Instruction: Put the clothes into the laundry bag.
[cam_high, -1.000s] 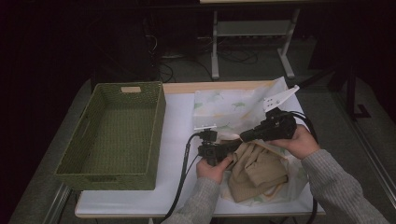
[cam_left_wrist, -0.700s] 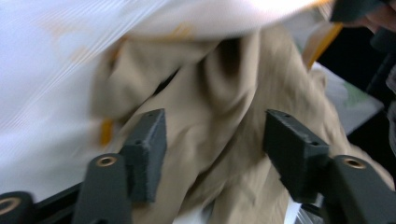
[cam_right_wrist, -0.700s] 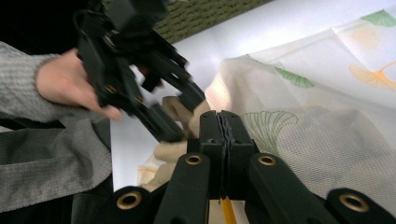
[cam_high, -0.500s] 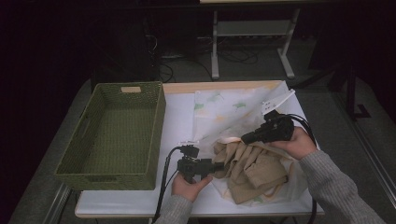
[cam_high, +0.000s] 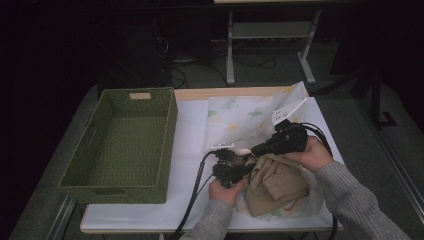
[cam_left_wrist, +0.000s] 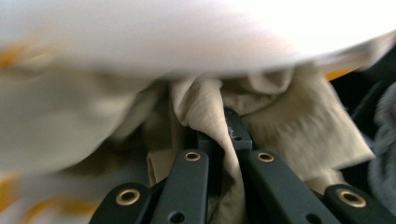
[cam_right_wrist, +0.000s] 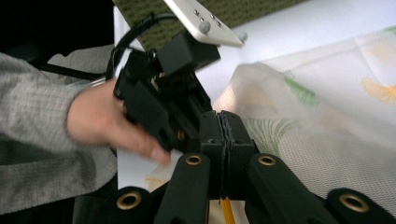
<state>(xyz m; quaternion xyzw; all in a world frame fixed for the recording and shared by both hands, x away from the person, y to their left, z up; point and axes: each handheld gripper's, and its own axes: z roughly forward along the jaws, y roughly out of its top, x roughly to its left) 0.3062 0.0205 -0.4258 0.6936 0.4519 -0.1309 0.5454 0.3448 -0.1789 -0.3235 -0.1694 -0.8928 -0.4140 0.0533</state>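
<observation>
Beige garment (cam_high: 274, 187) bunched at the near-right edge of the tabletop (cam_high: 192, 135), lying partly on a white mesh bag (cam_high: 245, 117) printed w/ green and orange leaves, which spreads away behind it. Well to the garment's left, a green woven basket (cam_high: 122, 142) sits empty.

Risks, as judged from here: the left tool (cam_high: 243, 169) has only a thin fold of the garment, so a sideways tug could slide the cloth out of the pinch. The two tools sit close together over the garment; a careless pull could knock them or snag a trailing cable (cam_high: 192, 192). Dragging the garment may also carry the bag along and rumple it.

Left tool, at the garment's near-left edge: jaws have just closed on a fold of beige cloth, which runs up between them in the left gripper view (cam_left_wrist: 223, 140); pads press on it.

Right tool (cam_high: 256, 149), at the garment's far edge: jaws fully together in the right gripper view (cam_right_wrist: 223, 135), w/ a sliver of orange-printed fabric seemingly nipped between them; hard to tell for sure.
</observation>
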